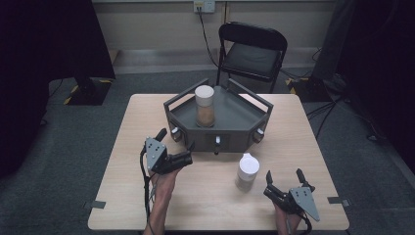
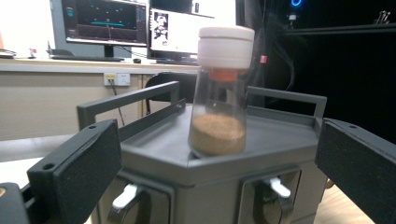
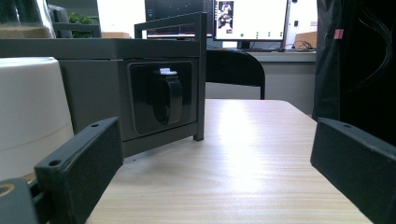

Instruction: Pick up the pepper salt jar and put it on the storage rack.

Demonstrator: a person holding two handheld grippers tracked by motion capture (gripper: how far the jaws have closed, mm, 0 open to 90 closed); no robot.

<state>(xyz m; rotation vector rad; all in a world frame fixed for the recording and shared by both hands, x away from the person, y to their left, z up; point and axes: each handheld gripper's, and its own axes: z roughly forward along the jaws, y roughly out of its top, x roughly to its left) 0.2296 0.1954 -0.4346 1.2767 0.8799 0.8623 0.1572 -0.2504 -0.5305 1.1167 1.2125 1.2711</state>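
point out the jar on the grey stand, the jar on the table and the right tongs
jar on the grey stand (image 1: 205,105), high view, on its clear side above the brown powder
jar on the table (image 1: 247,172), high view, on its white body
right tongs (image 1: 284,175), high view, midway between the two open fingertips

**Two capped jars, one on the tray, one on the table**

A clear jar (image 1: 205,106) with a white cap and brown powder stands upright near the grey tray's (image 1: 235,117) left rail. A second white-capped jar (image 1: 247,171) stands upright on the table (image 1: 122,161), toward its near right corner.
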